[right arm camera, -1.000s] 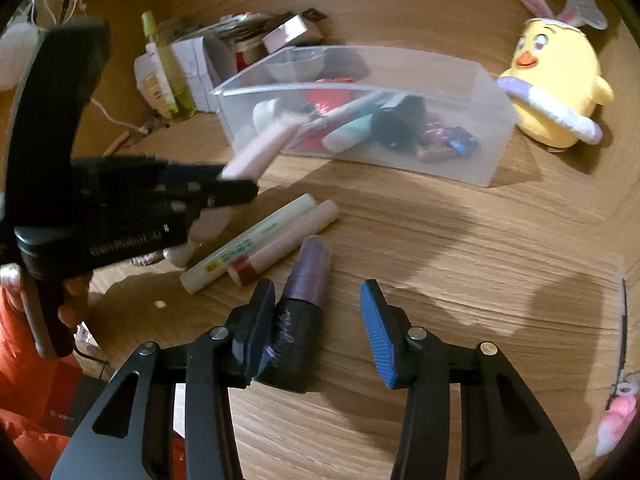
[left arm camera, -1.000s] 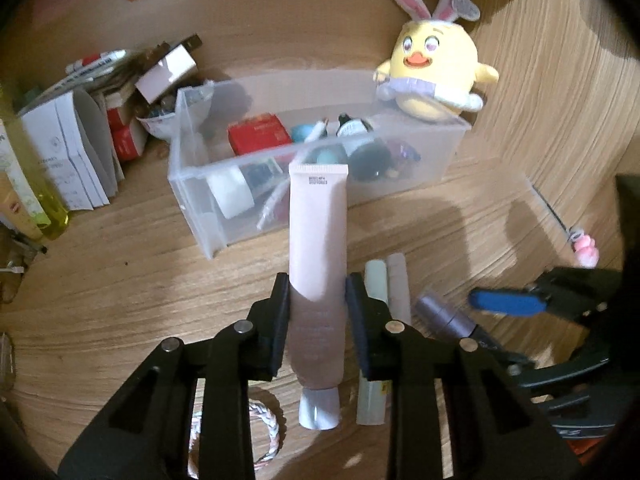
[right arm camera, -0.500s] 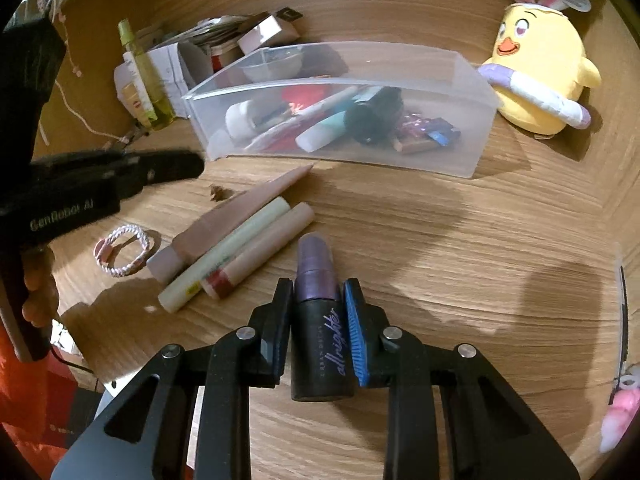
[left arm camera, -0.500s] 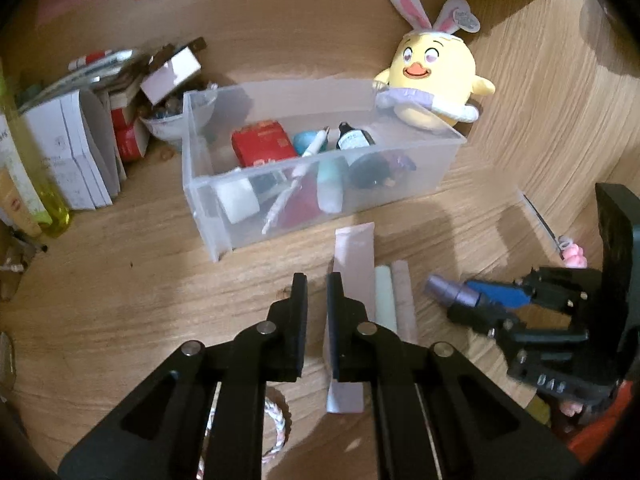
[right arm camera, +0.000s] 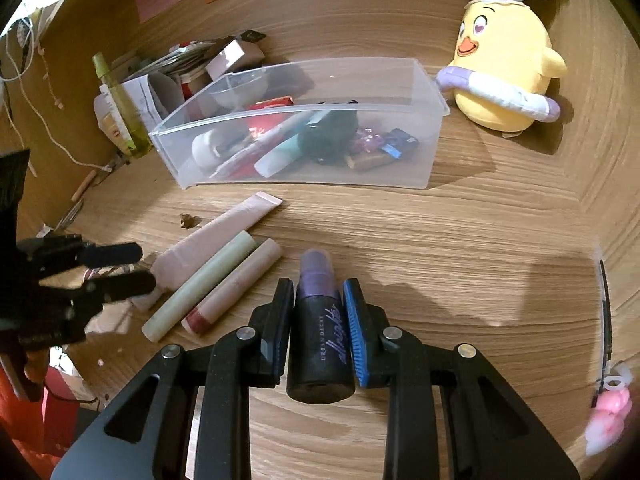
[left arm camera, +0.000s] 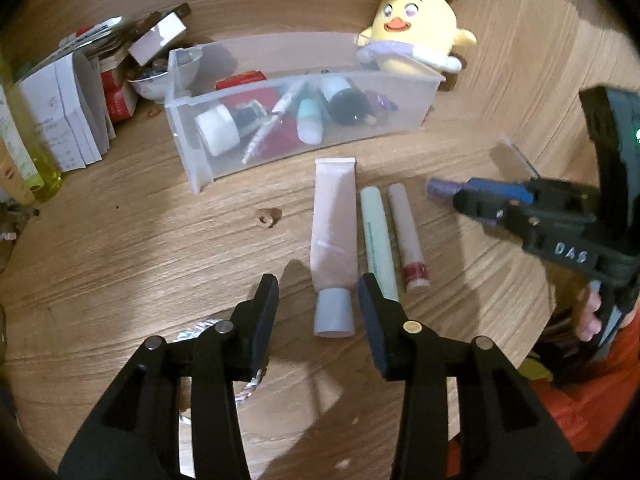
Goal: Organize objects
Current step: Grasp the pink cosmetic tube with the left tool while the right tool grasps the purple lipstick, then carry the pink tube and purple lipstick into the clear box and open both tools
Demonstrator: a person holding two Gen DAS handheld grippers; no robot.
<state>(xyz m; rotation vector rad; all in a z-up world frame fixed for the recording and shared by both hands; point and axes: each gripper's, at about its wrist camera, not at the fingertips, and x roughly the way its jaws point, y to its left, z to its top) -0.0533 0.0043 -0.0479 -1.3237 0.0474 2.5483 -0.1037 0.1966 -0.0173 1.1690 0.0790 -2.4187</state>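
Note:
A pink tube (left arm camera: pixel 334 236) lies on the wooden table beside a pale green stick (left arm camera: pixel 378 240) and a pink-and-red stick (left arm camera: pixel 408 236), just in front of a clear plastic bin (left arm camera: pixel 200 152) that holds several cosmetics. My left gripper (left arm camera: pixel 318 300) is open and empty, above the pink tube's cap end. My right gripper (right arm camera: pixel 316 312) is shut on a black and purple spray bottle (right arm camera: pixel 320 332) and holds it above the table, right of the sticks (right arm camera: pixel 236 280). The bin also shows in the right wrist view (right arm camera: pixel 424 160).
A yellow chick plush (right arm camera: pixel 504 76) sits right of the bin. Boxes, papers and a yellow-green bottle (right arm camera: pixel 120 108) crowd the back left. A braided bracelet (left arm camera: pixel 248 388) lies under my left gripper. A pink object (right arm camera: pixel 608 424) lies at the far right.
My left gripper let go of the pink tube, which now lies on the table, and has opened again. My right gripper closed on the spray bottle and lifted it.

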